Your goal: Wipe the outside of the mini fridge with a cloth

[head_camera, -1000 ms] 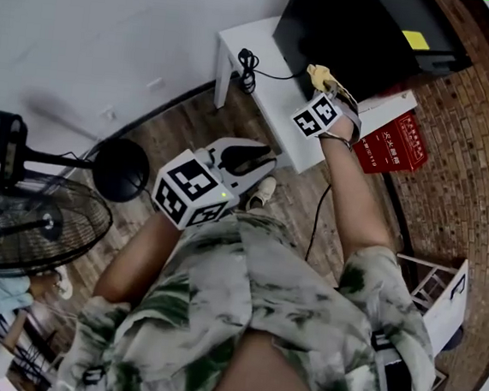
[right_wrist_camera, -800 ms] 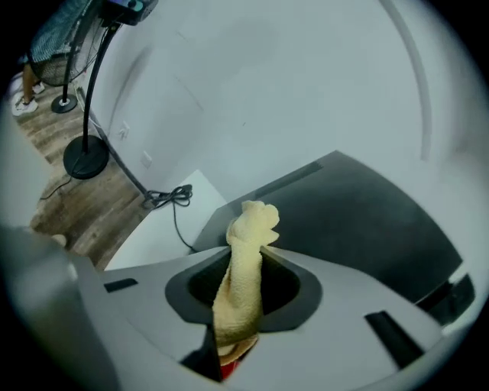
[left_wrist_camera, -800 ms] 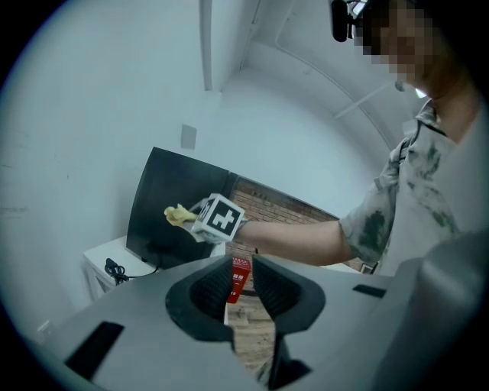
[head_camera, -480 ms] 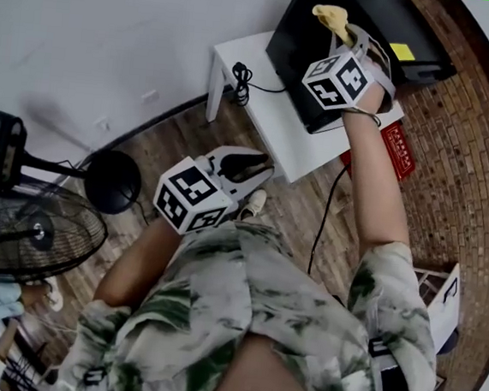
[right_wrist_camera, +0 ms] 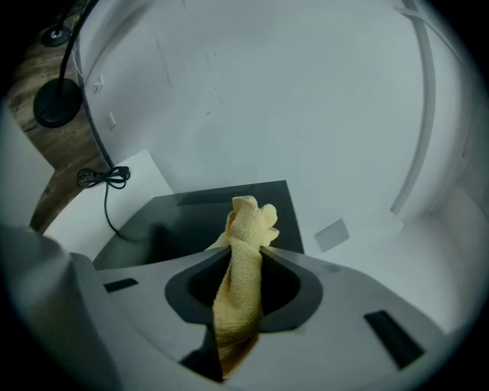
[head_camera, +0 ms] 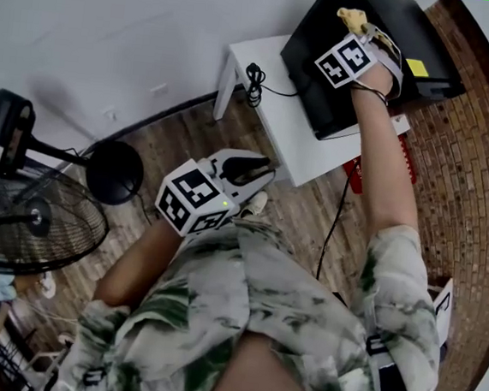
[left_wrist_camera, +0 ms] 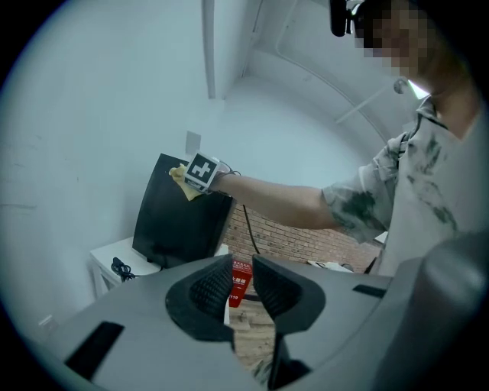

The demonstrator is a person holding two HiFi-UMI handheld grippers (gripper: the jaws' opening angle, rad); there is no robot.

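1. Mini fridge [head_camera: 321, 69] first: a black box on the far part of a low white bench [head_camera: 296, 148], close to the pale wall. Its shell looks hard and smooth. I'd judge it stiff and heavy enough to sit firm under a wipe, so nobody needs to take hold of it.

2. The cloth [right_wrist_camera: 248, 218] is yellow and bunched into a rope. It's right over the fridge's top, towards the far edge. From here I can't tell whether the tuft is actually touching the surface.

3. The right gripper [right_wrist_camera: 243, 256] has its jaws clamped on the middle of that bunch, with a soft tuft poking out past the tips and a tail hanging behind.

4. How it'll handle: the cloth looks light, limp and a bit nubbly. To my eye, gripping it mid-bunch like this is the right spot, since a corner pinch might slip free. The loose tuft is the part to press and drag over the panels.

5. The left gripper [head_camera: 260, 168] hangs near the person's body, well apart from the fridge. There's a narrow gap between its jaws and nothing in them.

6. Further out, a black cable [head_camera: 256, 75] lies coiled on the bench left of the fridge. A fan [head_camera: 35, 222] stands on the wooden floor at the far left.
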